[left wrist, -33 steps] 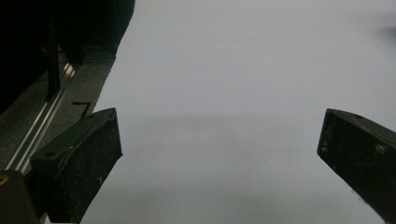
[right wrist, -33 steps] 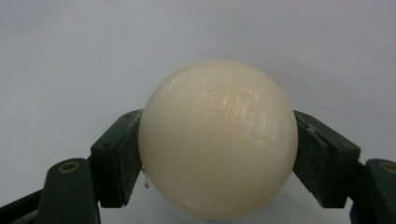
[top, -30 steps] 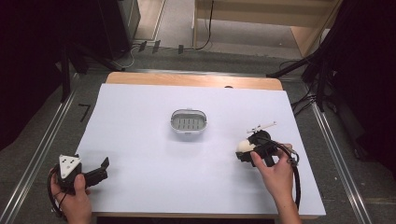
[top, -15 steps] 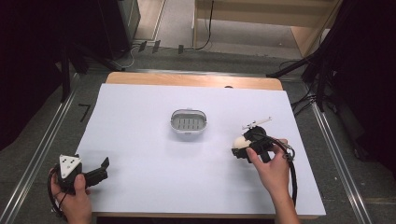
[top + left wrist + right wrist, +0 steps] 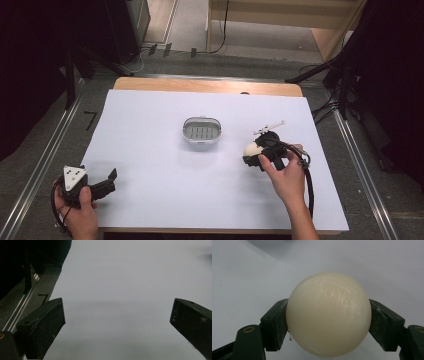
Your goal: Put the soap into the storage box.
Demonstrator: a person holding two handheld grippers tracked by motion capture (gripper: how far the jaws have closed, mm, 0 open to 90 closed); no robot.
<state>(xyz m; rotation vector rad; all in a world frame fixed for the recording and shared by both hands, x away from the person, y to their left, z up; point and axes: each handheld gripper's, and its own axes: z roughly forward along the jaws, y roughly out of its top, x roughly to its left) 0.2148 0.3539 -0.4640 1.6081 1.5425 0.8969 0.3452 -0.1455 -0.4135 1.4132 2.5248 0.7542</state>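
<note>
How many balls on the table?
1: a cream ball, clamped in the right gripper, right of the small grey tray at the sheet's middle. The tray looks empty.

A smooth, cream-white ball (image 5: 328, 314), glossy and round, sits squarely between the two black fingers (image 5: 274, 323), touching both pads at its widest part. Its front bulges out past the fingertips. From above, the ball (image 5: 250, 149) shows held above the white desk (image 5: 150, 130).

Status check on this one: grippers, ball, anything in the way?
Right gripper shut on cream ball. Left gripper open, idle at the near left corner. Grey basket mid-table; path to it clear.
</note>
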